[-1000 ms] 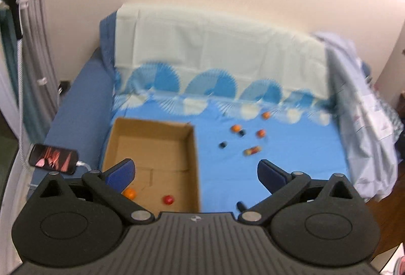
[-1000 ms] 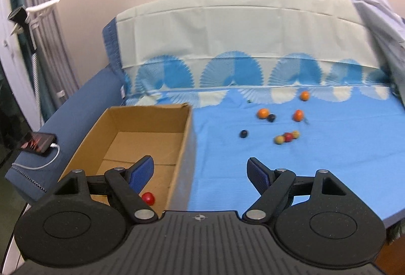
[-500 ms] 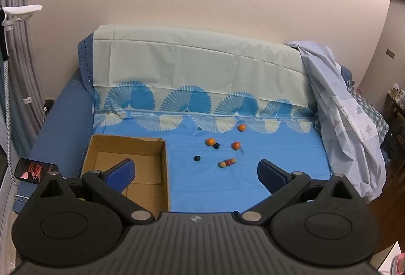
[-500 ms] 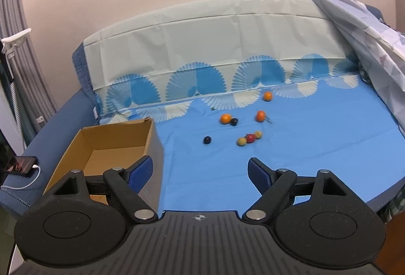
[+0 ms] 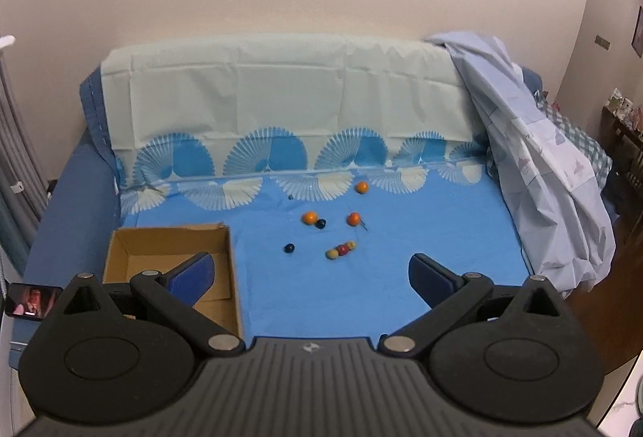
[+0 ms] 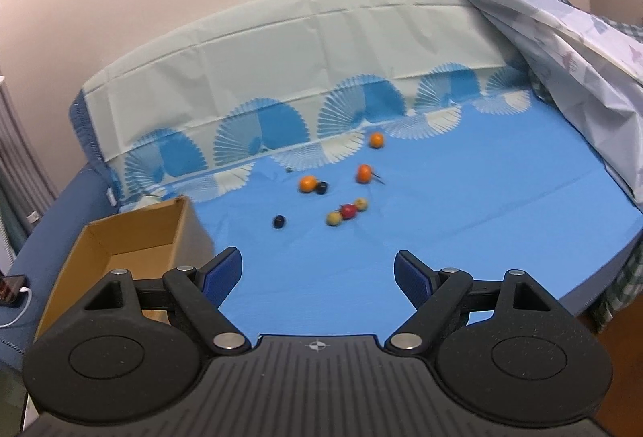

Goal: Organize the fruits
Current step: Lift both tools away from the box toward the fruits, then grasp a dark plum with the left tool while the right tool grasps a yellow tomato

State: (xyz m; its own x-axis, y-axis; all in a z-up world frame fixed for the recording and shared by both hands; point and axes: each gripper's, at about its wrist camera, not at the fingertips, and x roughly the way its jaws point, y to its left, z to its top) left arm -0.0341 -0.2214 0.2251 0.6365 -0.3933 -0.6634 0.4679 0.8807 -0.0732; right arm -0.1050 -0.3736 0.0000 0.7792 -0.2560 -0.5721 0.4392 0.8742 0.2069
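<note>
Several small fruits lie on the blue sheet of a sofa: three orange ones, the nearest [image 5: 310, 217] [image 6: 308, 183], two dark ones [image 5: 289, 248] [image 6: 279, 222], and a row of two yellow and one red fruit [image 5: 342, 249] [image 6: 348, 211]. An open cardboard box [image 5: 168, 236] [image 6: 132, 228] stands at the left. My left gripper [image 5: 311, 274] hangs open well short of the fruits, its left finger over the box. My right gripper [image 6: 318, 270] is open too, empty, over bare sheet.
A pale patterned cloth [image 5: 542, 155] hangs over the sofa's right end. A lit phone [image 5: 34, 300] with a white cable lies on the left armrest. The sofa back [image 5: 281, 95] stands behind the fruits. Wooden floor shows at the right.
Both grippers have drawn back and shifted right, away from the box. The fruits inside the box are out of sight, and more of the sofa shows.
</note>
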